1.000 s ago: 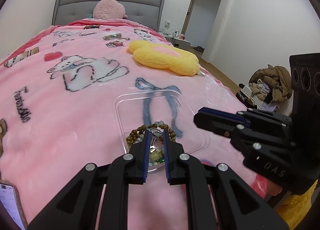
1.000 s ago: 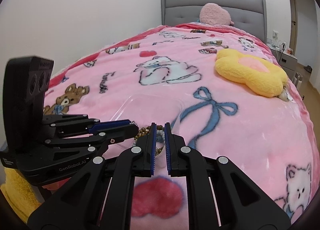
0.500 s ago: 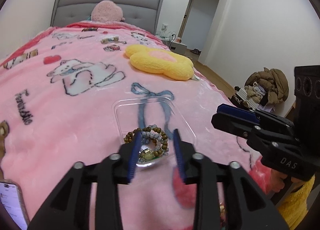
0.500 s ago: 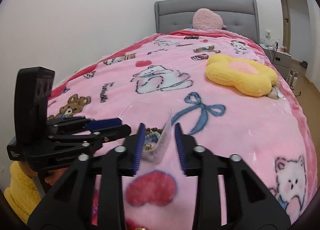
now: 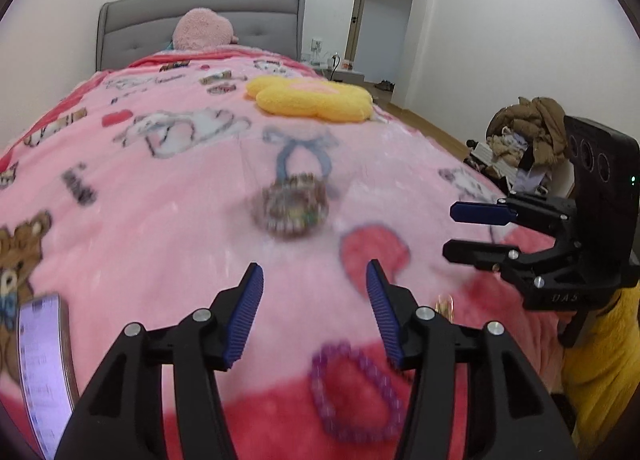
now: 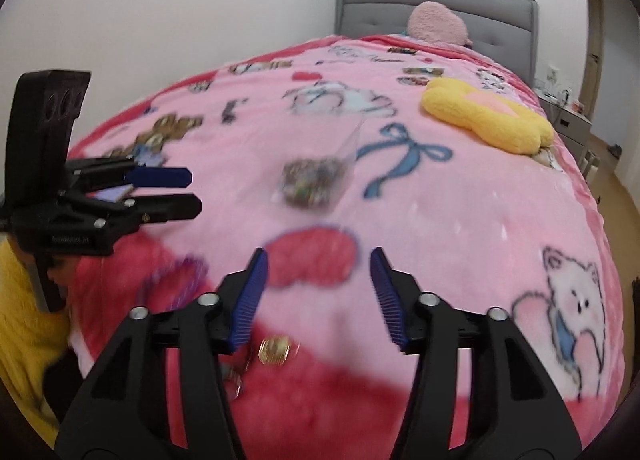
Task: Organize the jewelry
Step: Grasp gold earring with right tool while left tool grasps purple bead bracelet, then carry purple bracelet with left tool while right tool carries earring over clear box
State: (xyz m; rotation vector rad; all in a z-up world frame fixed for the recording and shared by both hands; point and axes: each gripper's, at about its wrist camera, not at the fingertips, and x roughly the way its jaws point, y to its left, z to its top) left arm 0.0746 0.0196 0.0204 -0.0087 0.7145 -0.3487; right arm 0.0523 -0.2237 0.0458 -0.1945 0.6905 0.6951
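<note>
The pile of beaded bracelets point(image 5: 294, 206) in a clear tray point(image 6: 316, 180) is lying mid-blanket point(image 5: 160, 228), well ahead of both grippers. A purple bracelet point(image 5: 356, 388) is sitting near the foot edge, between the left gripper's point(image 5: 314, 312) spread fingers. The right gripper point(image 6: 318, 296) is hovering wide open above a gold ring point(image 6: 274, 350).

You face a bed point(image 5: 168, 196) spread with a pink cartoon-print blanket point(image 5: 120, 220), its grey padded headboard point(image 5: 256, 20) set against a plain white wall point(image 5: 60, 0). A pink plush cushion point(image 5: 202, 30) rests by the headboard, a yellow flower-shaped one point(image 5: 312, 100) mid-bed. To your right, an open doorway point(image 5: 384, 20) meets wooden floor point(image 5: 424, 124) beside heaped clothes point(image 5: 528, 128).
</note>
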